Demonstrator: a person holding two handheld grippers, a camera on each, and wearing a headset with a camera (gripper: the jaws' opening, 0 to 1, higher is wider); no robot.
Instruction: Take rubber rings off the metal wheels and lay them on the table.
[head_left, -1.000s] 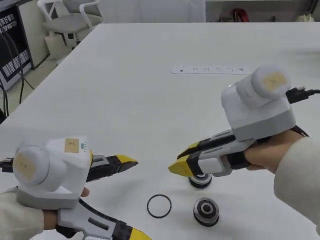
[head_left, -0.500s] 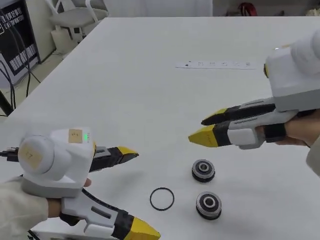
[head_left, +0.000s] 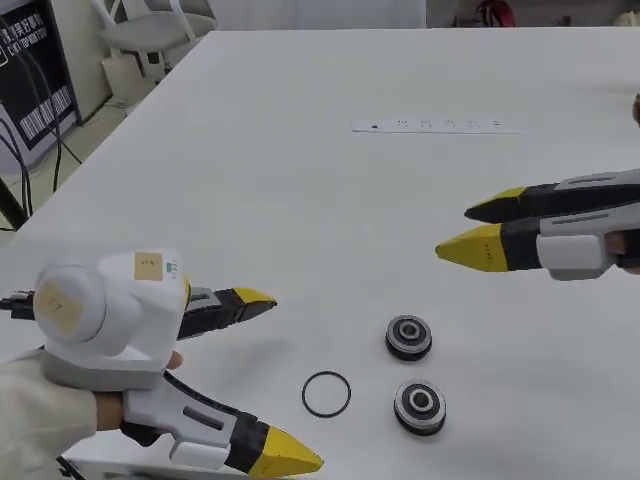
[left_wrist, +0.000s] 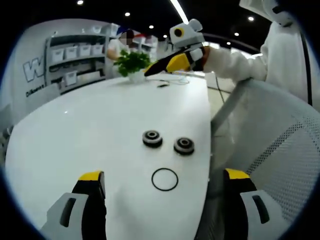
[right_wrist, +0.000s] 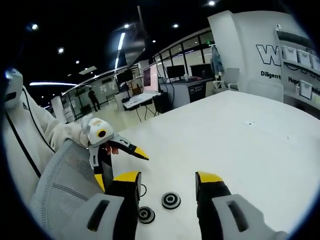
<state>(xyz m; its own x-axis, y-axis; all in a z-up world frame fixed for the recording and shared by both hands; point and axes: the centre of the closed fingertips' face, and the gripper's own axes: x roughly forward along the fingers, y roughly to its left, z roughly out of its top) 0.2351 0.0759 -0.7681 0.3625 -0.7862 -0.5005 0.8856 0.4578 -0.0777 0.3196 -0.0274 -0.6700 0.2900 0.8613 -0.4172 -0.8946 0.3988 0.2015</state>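
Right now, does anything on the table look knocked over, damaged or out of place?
Nothing stands out. The far wheel and near wheel lie flat on the table; the loose ring lies flat beside them, touching neither.

Rubber ring flat on table beside near wheel; far wheel just behind.

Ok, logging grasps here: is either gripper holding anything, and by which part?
Nothing is held. The left gripper and right gripper are open and empty; the rubber ring and two wheels lie on the table.
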